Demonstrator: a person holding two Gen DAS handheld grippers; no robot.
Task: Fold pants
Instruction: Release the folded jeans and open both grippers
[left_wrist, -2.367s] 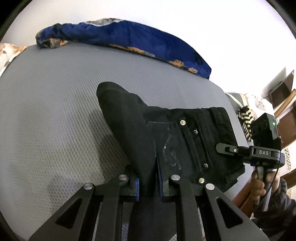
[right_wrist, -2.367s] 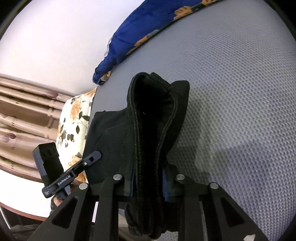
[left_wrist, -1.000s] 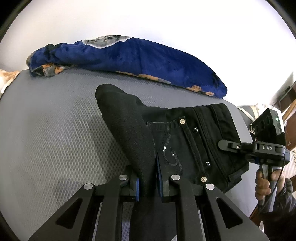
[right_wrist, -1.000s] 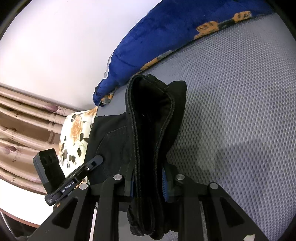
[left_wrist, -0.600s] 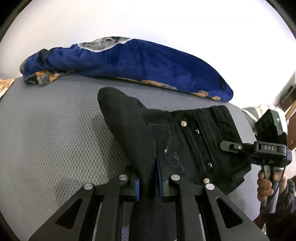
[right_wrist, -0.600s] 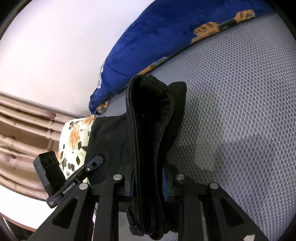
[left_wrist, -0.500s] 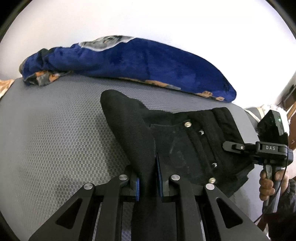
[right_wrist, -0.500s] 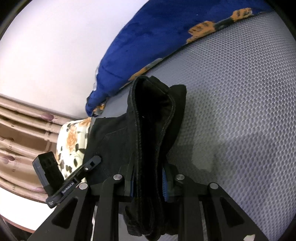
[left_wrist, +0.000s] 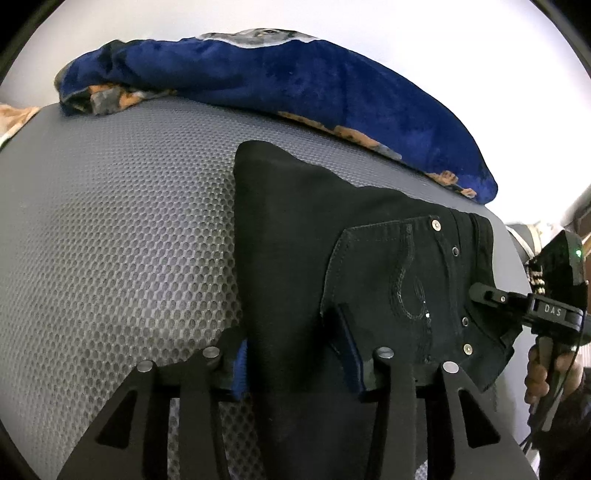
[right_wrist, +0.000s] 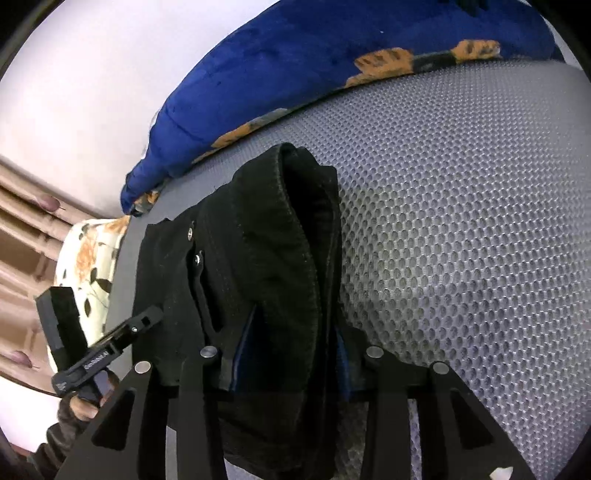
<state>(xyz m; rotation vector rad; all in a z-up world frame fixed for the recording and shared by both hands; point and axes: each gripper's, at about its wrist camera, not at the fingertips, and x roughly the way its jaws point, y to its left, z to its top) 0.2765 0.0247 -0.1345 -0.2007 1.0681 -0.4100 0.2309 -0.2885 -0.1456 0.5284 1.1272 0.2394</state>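
Black pants (left_wrist: 369, 221) lie folded on the grey mesh bed (left_wrist: 110, 221), back pocket and rivets facing up. My left gripper (left_wrist: 295, 369) straddles the folded leg edge; its jaws are opening, and the blue pads stand off the cloth that lies loose between them. In the right wrist view the pants (right_wrist: 258, 240) show their thick waistband fold. My right gripper (right_wrist: 291, 362) straddles that fold with its jaws opening and the cloth slack between the pads. Each view shows the other gripper at the pants' far side: the right gripper (left_wrist: 535, 310) and the left gripper (right_wrist: 107, 350), both hand-held.
A blue plush blanket (left_wrist: 295, 81) with orange patches lies along the bed's far edge against the white wall. A floral pillow (right_wrist: 92, 251) sits past the bed's end, with beige curtains (right_wrist: 22, 221) behind it. Bare grey mesh (right_wrist: 461, 221) spreads beside the pants.
Both grippers have sunk toward the bed and their jaws have spread apart. The pants, pinched and held up before, now rest flatter on the mesh.
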